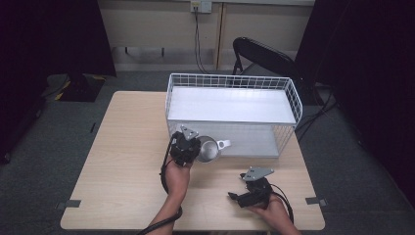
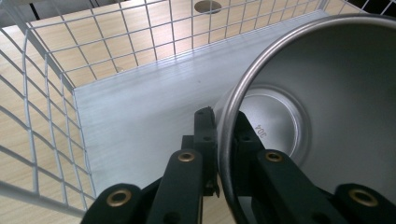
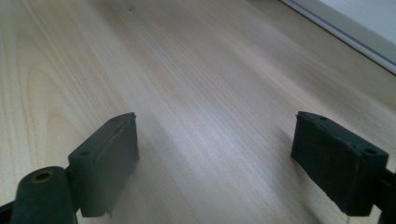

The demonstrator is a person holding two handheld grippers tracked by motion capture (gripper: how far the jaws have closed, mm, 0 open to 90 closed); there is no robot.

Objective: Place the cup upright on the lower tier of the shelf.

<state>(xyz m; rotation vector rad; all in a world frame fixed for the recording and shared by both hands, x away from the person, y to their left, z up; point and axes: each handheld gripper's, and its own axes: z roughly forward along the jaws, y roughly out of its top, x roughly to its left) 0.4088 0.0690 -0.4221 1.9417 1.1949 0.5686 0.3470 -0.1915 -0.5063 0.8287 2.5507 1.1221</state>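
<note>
Left gripper view, steel cup (image 2: pixel 322 93) rim clamped between jaws, right gripper (image 3: pixel 229 158) jaws spread wide over table (image 3: pixel 187 70)

We see a wire basket (image 1: pixel 234 113) at the table's (image 1: pixel 122 161) far right side. A cup (image 1: pixel 209 149) sits at its front left corner. Our right gripper (image 1: pixel 241 198) is nearer us.

Claw (image 2: pixel 223 135) pinching steel cup (image 2: pixel 327 107) rim, wire basket (image 2: pixel 56 79) behind

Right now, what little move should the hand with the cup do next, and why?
Probably lower the cup onto the rack's bottom shelf. The left gripper pinches the cup's rim and holds it tilted at the rack's open front, while the right gripper is open over the table.
</note>
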